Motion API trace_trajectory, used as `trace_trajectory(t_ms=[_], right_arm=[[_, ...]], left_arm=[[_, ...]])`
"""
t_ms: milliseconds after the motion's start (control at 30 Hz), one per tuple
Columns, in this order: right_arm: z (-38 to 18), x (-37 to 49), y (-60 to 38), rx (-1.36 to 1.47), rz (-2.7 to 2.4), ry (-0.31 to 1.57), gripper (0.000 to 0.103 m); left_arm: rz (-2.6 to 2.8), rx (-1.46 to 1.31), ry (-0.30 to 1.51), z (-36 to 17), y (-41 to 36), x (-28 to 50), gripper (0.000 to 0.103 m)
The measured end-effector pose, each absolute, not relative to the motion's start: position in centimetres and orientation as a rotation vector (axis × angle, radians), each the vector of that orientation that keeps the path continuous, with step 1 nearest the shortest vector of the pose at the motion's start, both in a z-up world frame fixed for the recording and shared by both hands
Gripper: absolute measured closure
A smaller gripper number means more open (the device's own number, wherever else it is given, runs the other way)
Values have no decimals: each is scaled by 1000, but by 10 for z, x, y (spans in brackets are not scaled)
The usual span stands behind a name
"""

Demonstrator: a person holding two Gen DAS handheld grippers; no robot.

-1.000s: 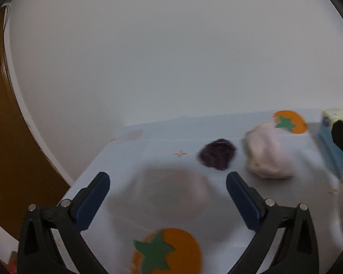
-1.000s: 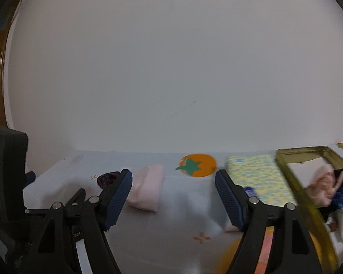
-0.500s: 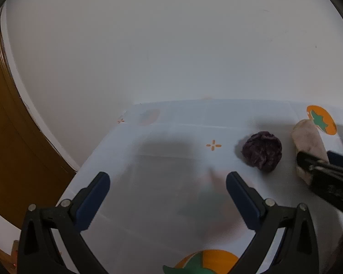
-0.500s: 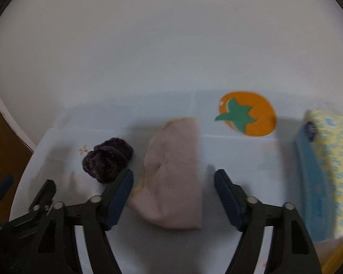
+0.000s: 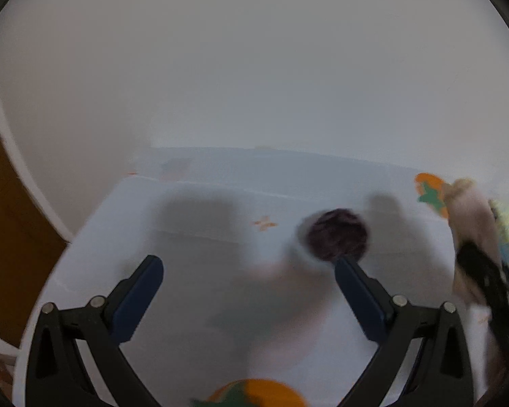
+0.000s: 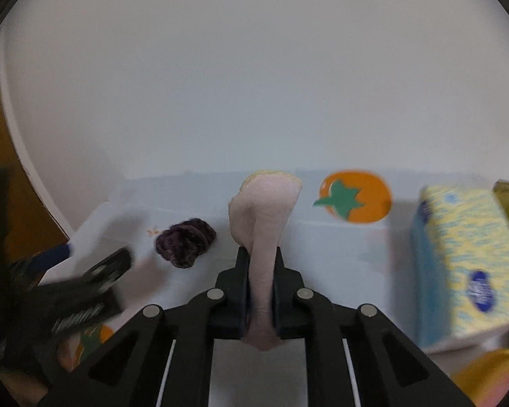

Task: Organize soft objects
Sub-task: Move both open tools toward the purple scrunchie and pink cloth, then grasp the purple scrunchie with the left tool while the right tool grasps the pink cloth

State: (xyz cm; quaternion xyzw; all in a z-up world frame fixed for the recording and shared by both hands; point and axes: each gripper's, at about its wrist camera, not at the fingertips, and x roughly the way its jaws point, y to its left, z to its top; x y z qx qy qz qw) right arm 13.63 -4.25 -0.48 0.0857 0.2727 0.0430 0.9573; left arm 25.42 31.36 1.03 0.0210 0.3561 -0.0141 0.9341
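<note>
Only right view shows tissue box point(image 6: 471, 257) clearly (blurred elsewhere).

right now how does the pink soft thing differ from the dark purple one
The pink soft thing is pinched between the right hand-held gripper's pads, squeezed narrow; the dark purple one lies loose on the table, untouched.
The pink one is pale, smooth and elongated; the purple one is dark, bumpy and rounded.
The pink one looks larger.
Both look soft.
</note>
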Motion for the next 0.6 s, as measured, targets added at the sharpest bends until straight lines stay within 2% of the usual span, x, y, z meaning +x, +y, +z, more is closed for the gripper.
trace_trajectory(t_ms=[67, 200, 267, 433, 500, 600], right_arm=[[-2, 117, -47, 166, 92, 522, 91], [6, 95, -56, 160, 82, 484, 90], [6, 86, -60, 154, 73, 468, 90], [4, 84, -61, 150, 87, 467, 90], [0, 89, -56, 151, 98, 482, 90], [-3, 94, -54, 155, 105, 496, 90]], left_arm=[[-59, 46, 745, 11, 301, 264, 11], [-90, 116, 797, 5, 270, 285, 21], [-81, 145, 826, -1, 258, 295, 30], [-108, 151, 861, -14, 242, 310, 43], [-148, 144, 848, -17, 241, 310, 56], [-170, 125, 854, -18, 243, 312, 59]])
